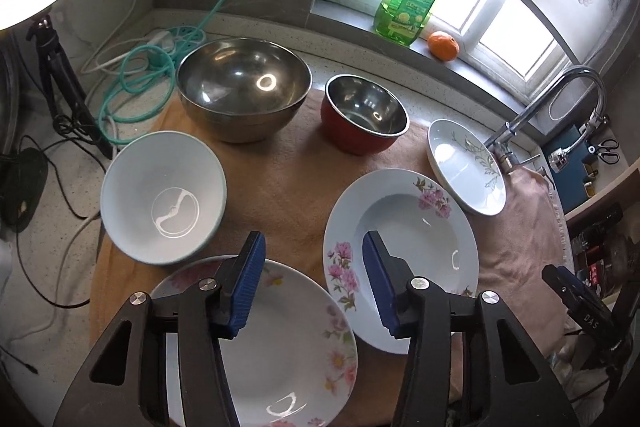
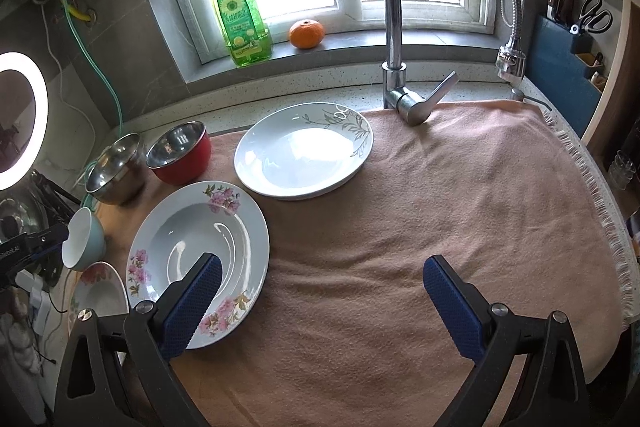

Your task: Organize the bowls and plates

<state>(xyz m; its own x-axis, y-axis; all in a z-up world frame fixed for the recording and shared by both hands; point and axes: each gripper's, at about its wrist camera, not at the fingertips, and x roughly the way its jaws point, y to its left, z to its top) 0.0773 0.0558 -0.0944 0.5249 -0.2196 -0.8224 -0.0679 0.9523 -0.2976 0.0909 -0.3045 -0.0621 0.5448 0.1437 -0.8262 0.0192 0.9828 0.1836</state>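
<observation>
On the tan cloth [image 1: 288,183] lie a flat pink-flowered plate [image 1: 288,347], a deep pink-flowered plate [image 1: 416,227] [image 2: 192,243], a green-leaf plate [image 1: 460,171] [image 2: 300,155], a pale blue bowl [image 1: 160,195] [image 2: 82,239], a large steel bowl [image 1: 244,91] [image 2: 116,167] and a red bowl with steel inside [image 1: 364,115] [image 2: 180,151]. My left gripper [image 1: 314,251] is open and empty above the flat plate's far rim. My right gripper [image 2: 322,271] is open and empty over the cloth, its left finger over the deep plate's near rim.
A faucet [image 2: 394,27] stands behind the cloth. A green soap bottle [image 2: 238,11] and an orange [image 2: 306,33] sit on the windowsill. Cables and a green hose [image 1: 140,83] lie at the left with a ring light [image 2: 16,115]. A knife block [image 2: 568,43] is at the right.
</observation>
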